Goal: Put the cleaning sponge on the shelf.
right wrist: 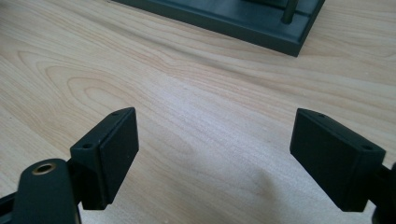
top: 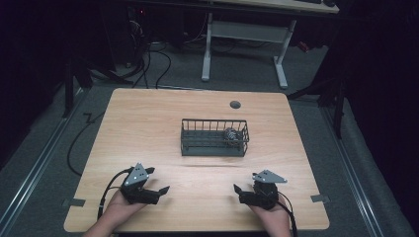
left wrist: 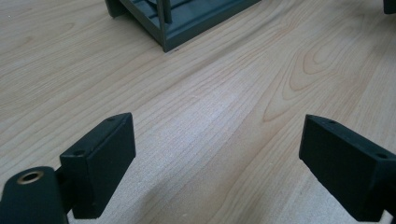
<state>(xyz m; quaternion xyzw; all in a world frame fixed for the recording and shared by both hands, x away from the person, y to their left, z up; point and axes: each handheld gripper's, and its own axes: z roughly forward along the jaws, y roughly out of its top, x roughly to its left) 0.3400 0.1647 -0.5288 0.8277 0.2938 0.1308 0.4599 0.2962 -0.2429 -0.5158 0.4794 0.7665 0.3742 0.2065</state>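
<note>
Both grippers rest low at the near edge of the worktop (top: 148,123). The left gripper (top: 159,190) and the right gripper (top: 238,190) each have the fingers spread wide with nothing between them, only bare wood. The dark wire basket (top: 214,138) stands in the middle, well apart from both, and a small grey ball (top: 230,134) lies in its right end.

We see a wooden table (top: 148,123) on grey carpet (top: 316,133), lit from above while the room's edges stay dark. Behind it stands a white-legged desk (top: 247,34), with black cables (top: 153,64) on the floor. Metal rails (top: 39,163) run along both sides.
</note>
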